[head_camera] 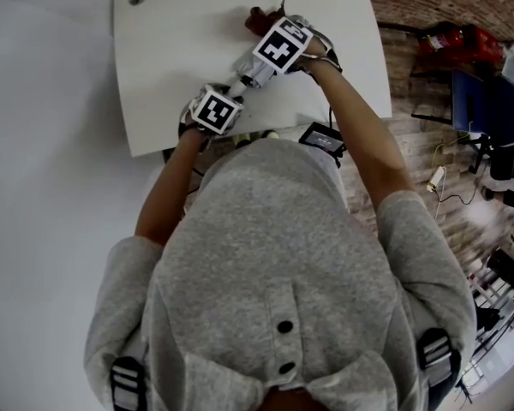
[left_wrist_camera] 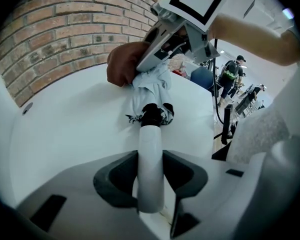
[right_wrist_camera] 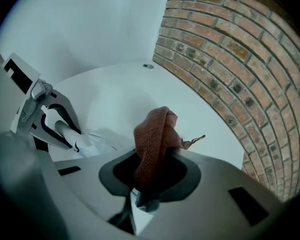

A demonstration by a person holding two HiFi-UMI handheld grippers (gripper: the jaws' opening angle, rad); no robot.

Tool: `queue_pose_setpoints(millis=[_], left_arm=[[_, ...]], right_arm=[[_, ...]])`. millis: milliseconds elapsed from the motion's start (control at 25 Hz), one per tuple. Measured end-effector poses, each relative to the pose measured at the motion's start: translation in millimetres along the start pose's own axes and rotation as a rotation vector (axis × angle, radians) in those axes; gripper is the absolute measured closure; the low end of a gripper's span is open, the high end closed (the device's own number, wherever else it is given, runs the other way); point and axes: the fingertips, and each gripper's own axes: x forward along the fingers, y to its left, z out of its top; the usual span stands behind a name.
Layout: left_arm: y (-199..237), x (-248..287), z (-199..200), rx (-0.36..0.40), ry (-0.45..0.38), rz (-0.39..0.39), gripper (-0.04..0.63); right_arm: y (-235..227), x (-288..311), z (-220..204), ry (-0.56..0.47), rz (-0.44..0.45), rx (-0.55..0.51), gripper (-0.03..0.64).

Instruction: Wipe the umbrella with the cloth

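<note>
**Cloth or handle could slip**

The folded pale fabric umbrella (left_wrist_camera: pixel 152 91) lies on the white table (left_wrist_camera: pixel 65 129). The left gripper's (left_wrist_camera: pixel 151 156) 2 jaws pinch its smooth white handle (left_wrist_camera: pixel 150 134). The right gripper (right_wrist_camera: pixel 152 159) pinches the soft brown cloth (right_wrist_camera: pixel 157 129), which rests against the umbrella's far end. A hard rub could tug the cloth loose. The slick handle could also slide out, and then the umbrella would roll.

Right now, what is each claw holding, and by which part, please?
Left claw: the folded pale umbrella, by its white cylindrical handle. Right claw: the brown terry cloth, by a bunched fold.
</note>
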Motion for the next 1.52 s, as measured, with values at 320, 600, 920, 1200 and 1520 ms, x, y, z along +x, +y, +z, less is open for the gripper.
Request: queue_pose_setpoints(millis=[320,600,920,1200,1520], left_arm=[[-0.4,-0.9,0.2,-0.004,0.010,0.000,0.434],[-4.1,2.8,-3.3,-0.014,0.003,-0.005,0.434],[-5.6,-1.3,-7.1,-0.021,0.008,0.002,0.434],[-4.2,3.4,-9.0,-0.018,0.013,0.021,0.434],[-8.2,7.3,-8.3,-0.027,0.012,0.049,0.434]], right_arm=[[41.8,-0.5,11.7,-0.024,0.125,0.048,0.532],[74.4,-7.3,15.1,-0.085,0.249,0.205,0.532],[96.9,-22.0,19.7,-0.158,0.362,0.328,0.532],[106.5,-29.5,1.5,-0.191,0.451,0.393,0.532],[110.8,-33.8,-40.0,-0.195,0.513,0.372,0.532]])
